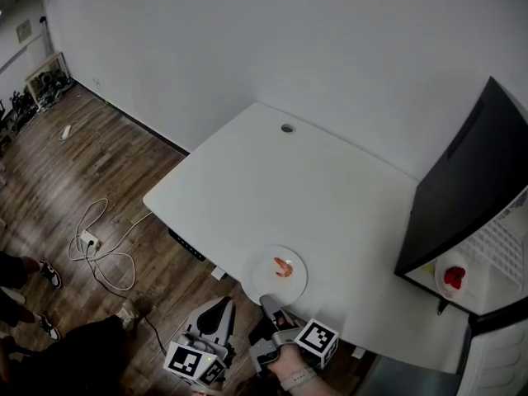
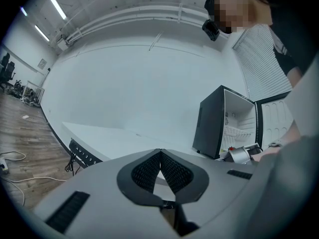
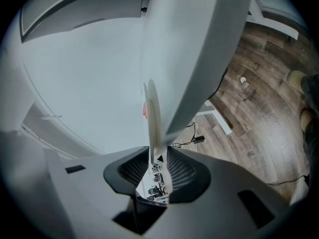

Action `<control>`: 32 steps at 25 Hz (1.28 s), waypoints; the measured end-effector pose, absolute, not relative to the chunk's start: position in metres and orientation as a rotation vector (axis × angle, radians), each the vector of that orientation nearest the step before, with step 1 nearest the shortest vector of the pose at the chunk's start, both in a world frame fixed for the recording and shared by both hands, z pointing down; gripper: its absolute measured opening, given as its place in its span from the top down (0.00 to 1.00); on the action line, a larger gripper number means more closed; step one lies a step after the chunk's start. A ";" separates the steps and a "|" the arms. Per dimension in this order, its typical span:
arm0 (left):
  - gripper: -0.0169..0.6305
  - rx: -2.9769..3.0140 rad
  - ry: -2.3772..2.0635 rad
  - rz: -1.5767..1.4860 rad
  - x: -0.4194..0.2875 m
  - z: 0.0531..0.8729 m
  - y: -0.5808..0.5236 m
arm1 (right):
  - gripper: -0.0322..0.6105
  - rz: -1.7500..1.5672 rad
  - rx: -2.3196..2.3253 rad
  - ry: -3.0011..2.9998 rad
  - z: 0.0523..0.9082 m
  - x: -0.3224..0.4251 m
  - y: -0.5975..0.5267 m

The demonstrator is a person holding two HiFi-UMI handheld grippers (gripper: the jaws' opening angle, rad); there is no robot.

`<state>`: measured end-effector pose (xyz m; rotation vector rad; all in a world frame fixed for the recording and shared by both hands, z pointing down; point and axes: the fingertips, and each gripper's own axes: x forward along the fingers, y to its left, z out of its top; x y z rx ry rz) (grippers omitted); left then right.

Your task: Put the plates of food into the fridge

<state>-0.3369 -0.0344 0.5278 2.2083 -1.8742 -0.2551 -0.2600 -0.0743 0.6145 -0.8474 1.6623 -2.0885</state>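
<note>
A white plate with a shrimp on it lies at the near edge of the white table. My right gripper is shut on the plate's near rim. In the right gripper view the plate shows edge-on between the pads, with my right gripper closed on its rim. My left gripper hangs below the table edge to the left, shut and empty; its tips touch. The black fridge stands open at the right, with a second plate of red food inside.
The fridge shows open with white wire shelves in the left gripper view. A power strip with a white cable lies on the wooden floor to the left. A person's shoes are at the lower left. A cable hole sits in the table's far edge.
</note>
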 end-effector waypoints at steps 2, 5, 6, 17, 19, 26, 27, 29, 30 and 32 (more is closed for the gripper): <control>0.96 2.190 -1.878 -0.248 -0.338 0.529 -0.034 | 0.80 -2.093 -0.847 1.655 0.615 -0.259 -0.072; 0.96 2.190 -1.874 -0.247 -0.338 0.528 -0.034 | 0.82 -2.086 -0.840 1.653 0.613 -0.259 -0.071; 0.96 2.193 -1.873 -0.249 -0.338 0.527 -0.034 | 0.83 -2.082 -0.838 1.655 0.612 -0.258 -0.071; 0.96 2.210 -1.864 -0.251 -0.336 0.522 -0.038 | 0.92 -2.042 -0.794 1.674 0.604 -0.250 -0.070; 0.96 2.215 -1.859 -0.248 -0.335 0.522 -0.040 | 0.92 -2.044 -0.788 1.683 0.603 -0.248 -0.068; 0.96 2.263 -1.828 -0.252 -0.324 0.513 -0.050 | 0.92 -2.037 -0.790 1.696 0.598 -0.231 -0.067; 0.96 2.269 -1.820 -0.250 -0.322 0.511 -0.052 | 0.92 -2.034 -0.790 1.694 0.596 -0.227 -0.067; 0.96 2.283 -1.802 -0.244 -0.315 0.507 -0.057 | 0.92 -2.027 -0.793 1.689 0.590 -0.218 -0.068; 0.96 2.294 -1.789 -0.245 -0.310 0.505 -0.061 | 0.92 -2.021 -0.797 1.684 0.587 -0.213 -0.069; 0.96 2.322 -1.757 -0.250 -0.297 0.500 -0.068 | 0.92 -1.999 -0.808 1.668 0.580 -0.198 -0.071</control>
